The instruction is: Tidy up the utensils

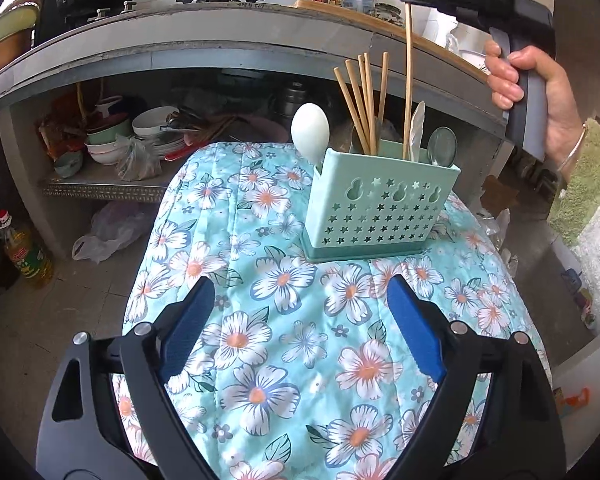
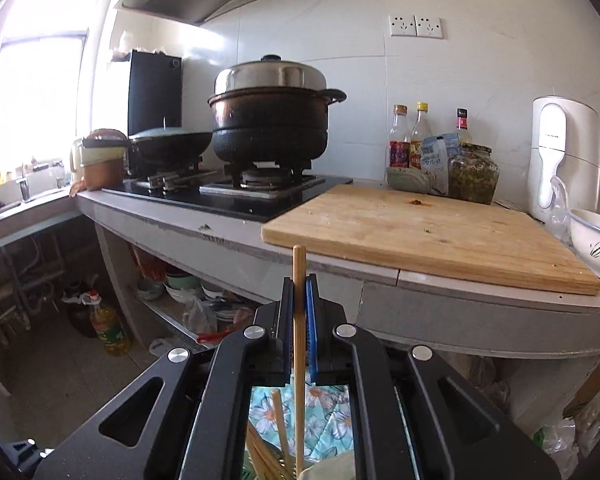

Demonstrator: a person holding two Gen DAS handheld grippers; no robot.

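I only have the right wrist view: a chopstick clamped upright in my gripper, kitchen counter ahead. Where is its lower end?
Observer: The chopstick dips into the holder, in its right part.
Operator: What else is in there?
Observer: Four more chopsticks, a white spoon at the left end, a metal spoon at the right.
Operator: Is the left gripper busy?
Observer: No, the left gripper is open, empty, over the floral cloth.
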